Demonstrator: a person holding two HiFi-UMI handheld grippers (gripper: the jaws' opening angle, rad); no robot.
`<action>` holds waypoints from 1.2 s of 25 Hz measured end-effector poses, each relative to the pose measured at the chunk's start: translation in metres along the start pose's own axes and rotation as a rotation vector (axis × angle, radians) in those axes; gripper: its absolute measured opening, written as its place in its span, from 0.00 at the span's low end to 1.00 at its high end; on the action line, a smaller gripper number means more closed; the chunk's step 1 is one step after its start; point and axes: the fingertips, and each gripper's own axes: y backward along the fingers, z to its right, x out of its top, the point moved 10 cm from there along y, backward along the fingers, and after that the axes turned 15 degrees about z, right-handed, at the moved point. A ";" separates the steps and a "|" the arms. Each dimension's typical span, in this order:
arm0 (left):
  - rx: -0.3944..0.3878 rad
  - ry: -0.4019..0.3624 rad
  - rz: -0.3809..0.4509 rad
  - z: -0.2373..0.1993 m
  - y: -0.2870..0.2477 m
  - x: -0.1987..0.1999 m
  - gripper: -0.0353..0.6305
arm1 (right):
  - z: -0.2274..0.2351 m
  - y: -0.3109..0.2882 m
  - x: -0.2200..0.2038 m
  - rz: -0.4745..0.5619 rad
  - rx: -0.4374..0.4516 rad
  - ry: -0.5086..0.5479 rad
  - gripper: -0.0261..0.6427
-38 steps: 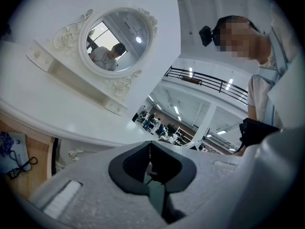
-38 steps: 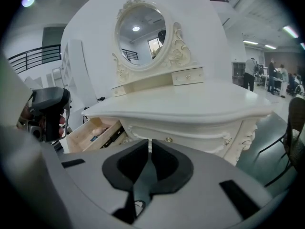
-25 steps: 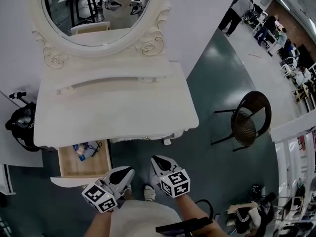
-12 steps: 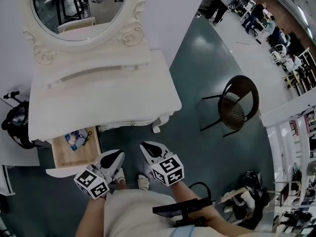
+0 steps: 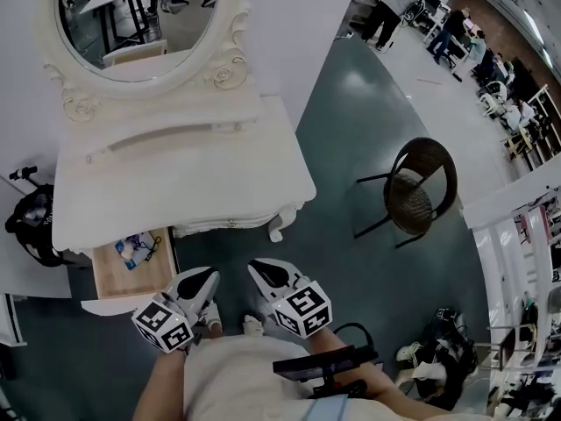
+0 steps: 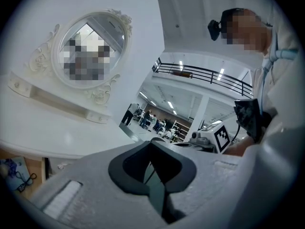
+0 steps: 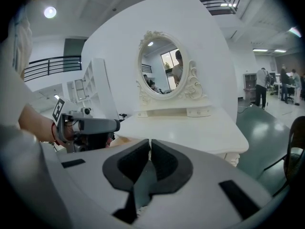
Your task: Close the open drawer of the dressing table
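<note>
The person stands at the front of the white desk, both tools held low before the body, neither touching the furniture. The left tongs are pressed together with nothing between them; in the left gripper view the 2 dark pads meet at the tip. The right tongs are likewise pressed together and empty, with only a hairline slit between the pads in the right gripper view. The 2 tools sit side by side, a little apart, tips aimed toward the desk.

The drawer hangs pulled out from under the desk's left end, its wooden inside open to view and its white front panel facing the person. From above, the left tongs lie just beside that panel's right end. At the back of the drawer, close under the desk's edge, lie a blue-and-white packet and a thin dark item that looks like spectacles, though it is too small to be sure.

An oval mirror in a carved white frame stands at the rear of the desk. A dark chair with a round seat stands on the grey-green floor, well apart to the right. A black bag sits by the desk's left end. Several people stand far off across the room.
</note>
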 end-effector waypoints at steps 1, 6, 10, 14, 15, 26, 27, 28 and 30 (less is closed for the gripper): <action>0.000 -0.003 0.001 0.001 -0.001 0.001 0.07 | -0.002 0.000 0.001 0.004 0.016 -0.005 0.08; 0.010 -0.014 -0.015 0.010 -0.002 -0.004 0.07 | -0.010 0.008 0.006 0.041 0.101 -0.044 0.08; 0.013 -0.036 -0.035 0.010 0.000 -0.006 0.07 | -0.007 0.009 0.008 0.058 0.104 -0.060 0.07; 0.016 -0.039 -0.036 0.012 0.002 -0.006 0.07 | -0.008 0.010 0.007 0.051 0.105 -0.041 0.07; 0.015 -0.041 -0.037 0.012 0.002 -0.005 0.07 | -0.008 0.010 0.007 0.051 0.106 -0.037 0.07; 0.003 -0.065 -0.022 0.012 0.003 0.005 0.07 | -0.012 0.006 0.019 0.060 0.106 0.011 0.06; 0.003 -0.066 -0.021 0.012 0.003 0.005 0.07 | -0.012 0.006 0.019 0.060 0.104 0.013 0.06; 0.003 -0.065 -0.020 0.012 0.003 0.006 0.07 | -0.013 0.006 0.019 0.059 0.102 0.014 0.06; 0.001 -0.064 -0.018 0.013 0.004 0.006 0.07 | -0.014 0.007 0.020 0.053 0.095 0.020 0.06</action>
